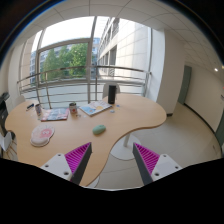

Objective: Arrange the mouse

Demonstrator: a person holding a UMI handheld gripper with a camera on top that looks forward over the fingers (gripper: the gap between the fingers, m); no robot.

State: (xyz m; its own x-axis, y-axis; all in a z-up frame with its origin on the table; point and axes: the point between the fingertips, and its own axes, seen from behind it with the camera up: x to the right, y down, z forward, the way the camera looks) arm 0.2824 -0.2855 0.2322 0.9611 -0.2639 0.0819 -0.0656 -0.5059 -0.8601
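**Long reach to the mouse, with clutter alongside**

The tool [112, 160] is spread wide and holds nothing — its two purple pads [78, 157] stand well apart, with only the floor and the desk's near edge showing between them. The mouse [99, 129], a small pale greenish shape, lies on the wooden desk [130, 118] well beyond the fingers, roughly ahead of the gap and a little toward the left finger.

The main risk, as I judge it, is the distance: the tool is raised and held back from the desk, so a long approach is needed, and a small error in heading could bring one finger down on top of the mouse instead of beside it, pushing it away. The mouse looks low and rounded, so fingers closing too high may slip off it. The books [96, 108] and a dark cup [72, 108] lie just behind it; overshooting could knock them. A pink-and-white object [42, 135] sits further left, clear of the likely path.

The tool looks forward and slightly downward, roughly level, fingers pointing toward the desk's curved front edge.
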